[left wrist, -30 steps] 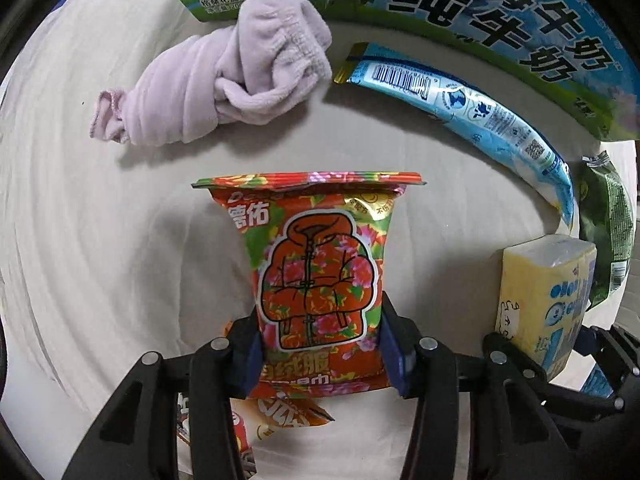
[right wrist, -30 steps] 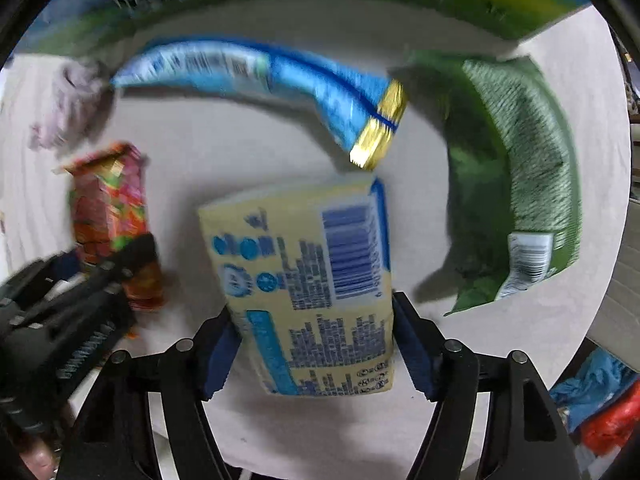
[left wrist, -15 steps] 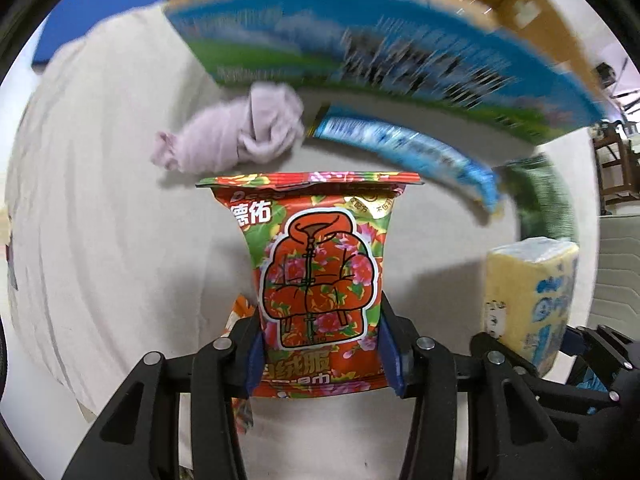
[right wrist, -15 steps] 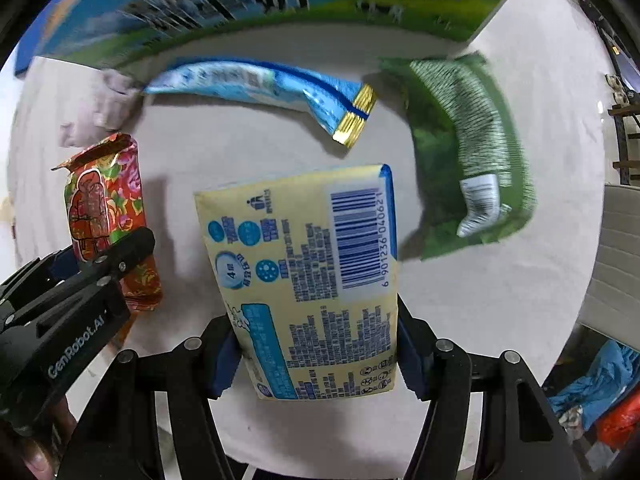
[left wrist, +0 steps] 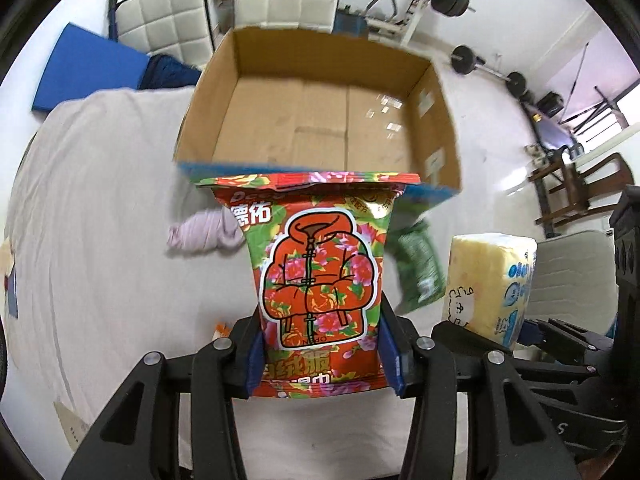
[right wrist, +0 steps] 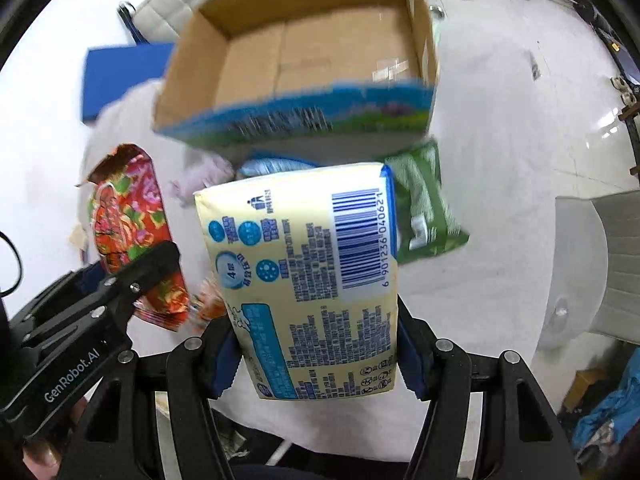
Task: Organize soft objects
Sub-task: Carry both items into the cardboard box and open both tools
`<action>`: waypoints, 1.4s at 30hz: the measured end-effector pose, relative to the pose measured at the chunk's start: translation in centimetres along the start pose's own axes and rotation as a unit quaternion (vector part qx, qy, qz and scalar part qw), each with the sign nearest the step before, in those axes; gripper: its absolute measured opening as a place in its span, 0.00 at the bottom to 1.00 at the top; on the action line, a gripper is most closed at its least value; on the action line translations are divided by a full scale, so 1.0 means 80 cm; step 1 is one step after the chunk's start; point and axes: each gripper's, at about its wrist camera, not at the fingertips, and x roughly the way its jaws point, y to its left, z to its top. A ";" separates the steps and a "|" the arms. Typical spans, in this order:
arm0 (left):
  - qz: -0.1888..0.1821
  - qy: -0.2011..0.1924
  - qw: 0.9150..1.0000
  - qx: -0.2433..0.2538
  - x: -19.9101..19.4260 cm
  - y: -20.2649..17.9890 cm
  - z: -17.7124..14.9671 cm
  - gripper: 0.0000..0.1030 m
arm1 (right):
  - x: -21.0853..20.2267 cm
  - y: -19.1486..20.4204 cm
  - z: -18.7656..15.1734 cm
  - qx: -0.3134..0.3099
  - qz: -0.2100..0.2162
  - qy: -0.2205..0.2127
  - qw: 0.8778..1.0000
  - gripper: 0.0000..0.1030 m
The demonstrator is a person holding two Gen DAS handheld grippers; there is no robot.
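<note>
My left gripper (left wrist: 320,354) is shut on a red floral tissue pack (left wrist: 316,276) and holds it up above the table. It also shows in the right wrist view (right wrist: 132,236). My right gripper (right wrist: 316,358) is shut on a yellow tissue pack (right wrist: 308,276), held up too; this pack shows at the right of the left wrist view (left wrist: 488,284). An open cardboard box (left wrist: 320,120) with an empty floor stands behind both packs (right wrist: 304,60). A pink sock (left wrist: 200,234), a green packet (right wrist: 424,208) and a blue packet (right wrist: 272,166) lie on the table before the box.
The table wears a pale cloth (left wrist: 88,240). White padded chairs (left wrist: 168,16) and a blue mat (left wrist: 84,72) are behind the box. Barbells (left wrist: 480,64) lie on the floor at the right. A grey seat (right wrist: 608,260) is at the right.
Both grippers have lifted their packs well up from the table. The views now look down into the open box, and the sock and packets look smaller and lower.
</note>
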 end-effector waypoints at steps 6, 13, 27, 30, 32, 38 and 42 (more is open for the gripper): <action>-0.022 -0.002 1.000 0.012 -0.006 0.003 0.076 0.43 | -0.058 0.004 0.064 0.004 -0.008 -0.043 0.999 0.65; -0.044 0.035 0.998 0.022 0.051 0.016 0.194 0.43 | -0.034 0.004 0.183 0.022 -0.040 -0.050 0.998 0.65; -0.075 0.139 0.987 0.039 0.212 0.039 0.311 0.43 | 0.134 -0.028 0.361 0.045 -0.087 0.002 0.995 0.65; -0.084 0.152 0.984 0.043 0.226 0.035 0.313 0.43 | 0.155 -0.031 0.378 0.036 -0.096 0.012 0.995 0.65; -0.089 0.158 0.982 0.049 0.234 0.034 0.315 0.43 | 0.165 -0.029 0.388 0.029 -0.103 0.015 0.994 0.65; -0.089 0.161 0.981 0.055 0.242 0.036 0.321 0.43 | 0.175 -0.028 0.404 0.028 -0.110 0.009 0.993 0.66; -0.066 0.159 0.983 0.060 0.237 0.040 0.323 0.43 | 0.169 -0.023 0.393 0.014 -0.108 0.015 0.994 0.66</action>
